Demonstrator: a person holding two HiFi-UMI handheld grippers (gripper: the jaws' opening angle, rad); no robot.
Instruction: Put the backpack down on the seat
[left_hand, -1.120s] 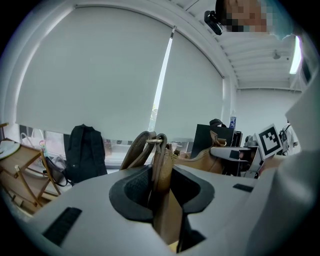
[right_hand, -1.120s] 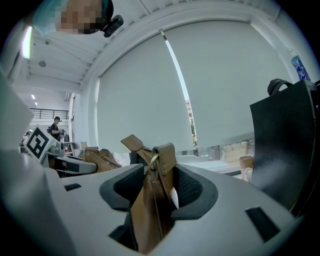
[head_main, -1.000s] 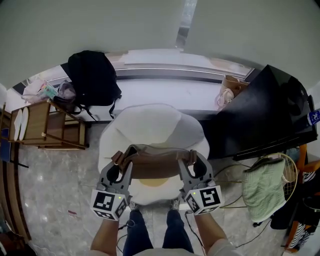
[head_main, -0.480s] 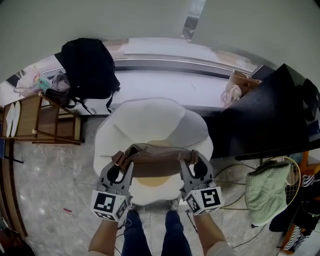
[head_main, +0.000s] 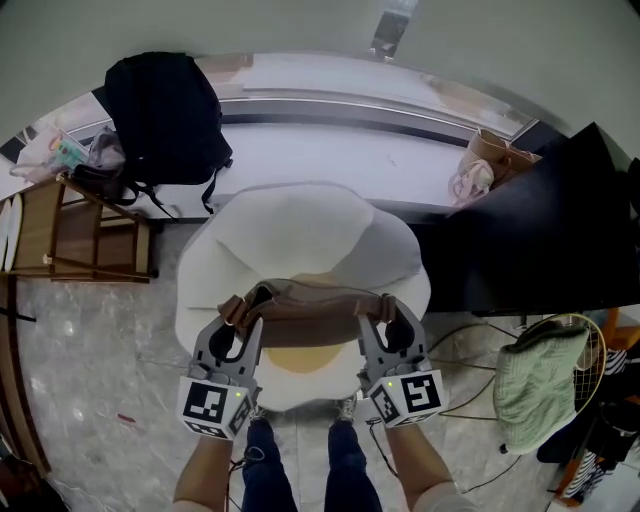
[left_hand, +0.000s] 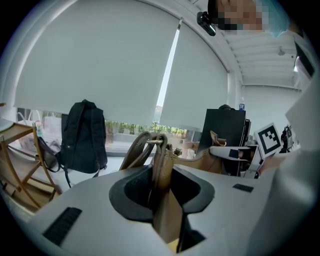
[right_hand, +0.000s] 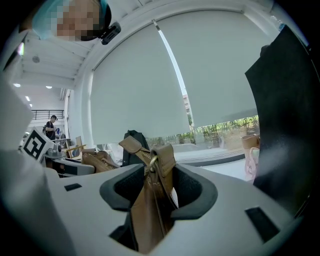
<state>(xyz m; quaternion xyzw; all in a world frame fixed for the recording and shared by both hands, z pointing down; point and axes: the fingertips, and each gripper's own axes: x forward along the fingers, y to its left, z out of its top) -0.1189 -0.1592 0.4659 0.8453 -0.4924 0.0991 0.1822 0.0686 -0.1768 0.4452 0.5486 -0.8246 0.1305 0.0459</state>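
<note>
Fingers (left_hand: 90, 200) of the left gripper (left_hand: 162, 192) and the right gripper (right_hand: 155, 200) clamp the two ends of a brown leather backpack (head_main: 310, 318) over a white seat (head_main: 290, 235).
Left jaws are partly closed on the strap and metal ring at one end; right jaws, set a little wider, pinch the leather tab and zip at the other, so the brown leather backpack spans between them above the front half of the cushion. Whether its bottom touches the cushion cannot be told. Behind the seat, a black backpack (head_main: 165, 115) leans at the window ledge (head_main: 330, 150), with a wooden rack (head_main: 75, 230) below it.
</note>
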